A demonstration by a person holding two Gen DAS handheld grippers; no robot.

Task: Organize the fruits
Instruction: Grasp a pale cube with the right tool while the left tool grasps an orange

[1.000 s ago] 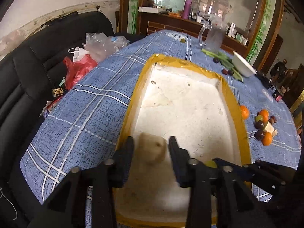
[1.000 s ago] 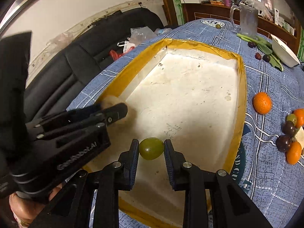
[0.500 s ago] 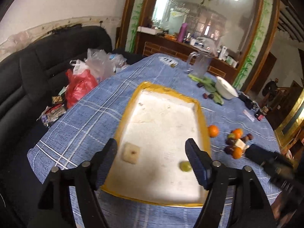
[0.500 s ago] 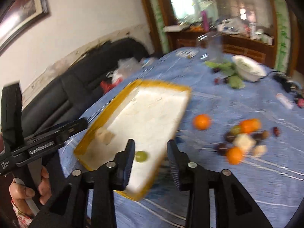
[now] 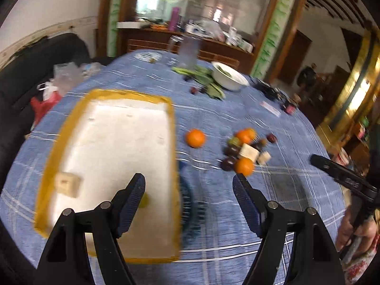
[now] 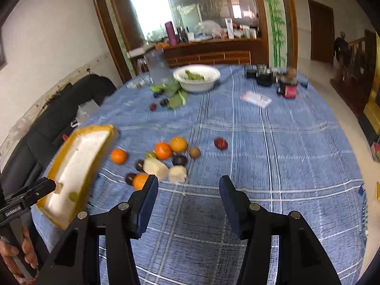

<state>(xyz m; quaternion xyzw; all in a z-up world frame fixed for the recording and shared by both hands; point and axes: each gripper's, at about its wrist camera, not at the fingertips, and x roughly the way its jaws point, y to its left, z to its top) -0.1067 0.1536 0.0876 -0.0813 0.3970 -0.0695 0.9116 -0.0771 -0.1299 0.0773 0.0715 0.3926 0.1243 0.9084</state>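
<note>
A white foam tray with a yellow rim (image 5: 71, 128) (image 6: 62, 152) lies on the blue checked tablecloth. In it rest a pale cut fruit piece (image 5: 67, 184) and a green grape (image 5: 144, 200) (image 6: 73, 196). To its right lies a cluster of fruit: a lone orange (image 5: 195, 138) (image 6: 118, 156), more oranges (image 6: 163, 150), dark plums (image 6: 179, 159) and pale pieces (image 6: 155, 167). My left gripper (image 5: 188, 198) hangs open and empty above the tray's right edge. My right gripper (image 6: 188, 198) has its jaws opening, nothing between them, over bare cloth near the cluster.
A white bowl (image 6: 196, 77) with greens, leaves and dark fruits (image 6: 163, 102) sit at the far side, beside a clear jug (image 6: 156, 67). Small jars and a packet (image 6: 255, 99) lie at the far right. A black sofa with bags (image 5: 45, 99) is on the left.
Both grippers let go, the left of the pale piece and the right of the grape, which now lie in the tray. Both drew back and swung right toward the fruit cluster.
</note>
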